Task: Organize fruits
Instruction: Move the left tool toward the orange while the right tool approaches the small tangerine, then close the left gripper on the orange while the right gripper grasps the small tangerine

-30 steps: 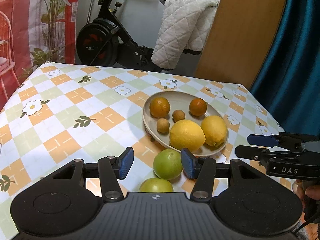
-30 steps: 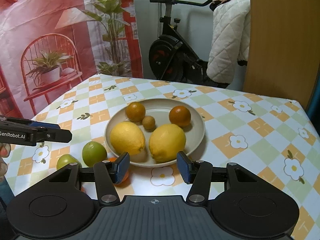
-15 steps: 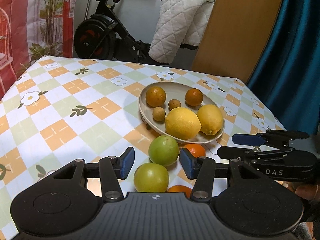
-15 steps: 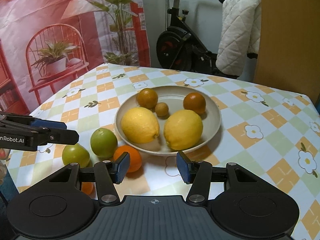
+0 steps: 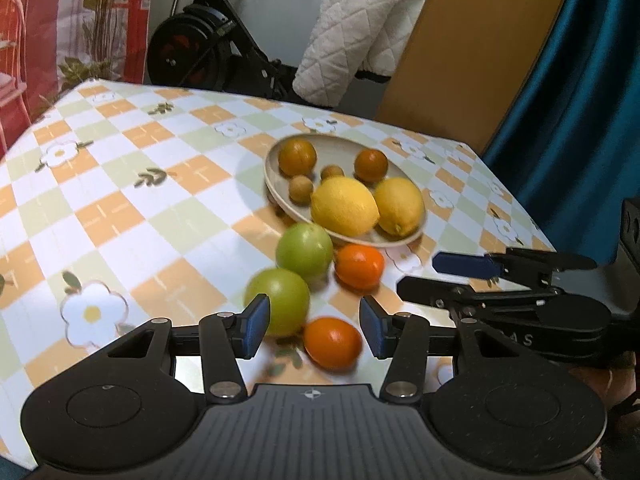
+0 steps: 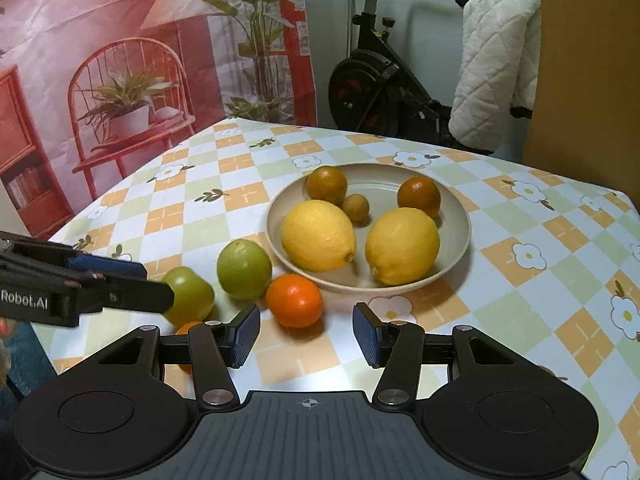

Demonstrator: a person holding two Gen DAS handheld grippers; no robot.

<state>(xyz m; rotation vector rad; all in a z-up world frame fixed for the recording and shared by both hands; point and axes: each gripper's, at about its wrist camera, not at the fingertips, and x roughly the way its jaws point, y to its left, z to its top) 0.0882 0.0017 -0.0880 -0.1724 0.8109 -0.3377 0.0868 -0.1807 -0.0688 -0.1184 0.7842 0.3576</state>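
Just before the round beige plate [image 6: 464,236], the small bright orange [image 6: 294,300] lies ahead-left of the empty, spread right gripper [image 6: 306,334].

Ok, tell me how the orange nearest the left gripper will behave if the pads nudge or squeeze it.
The orange looks round and lies loose on the flat tablecloth, so a nudge would probably roll it. Its skin looks smooth and glossy, so the left gripper might slip off-centre. It seems firm enough to take a gentle squeeze.
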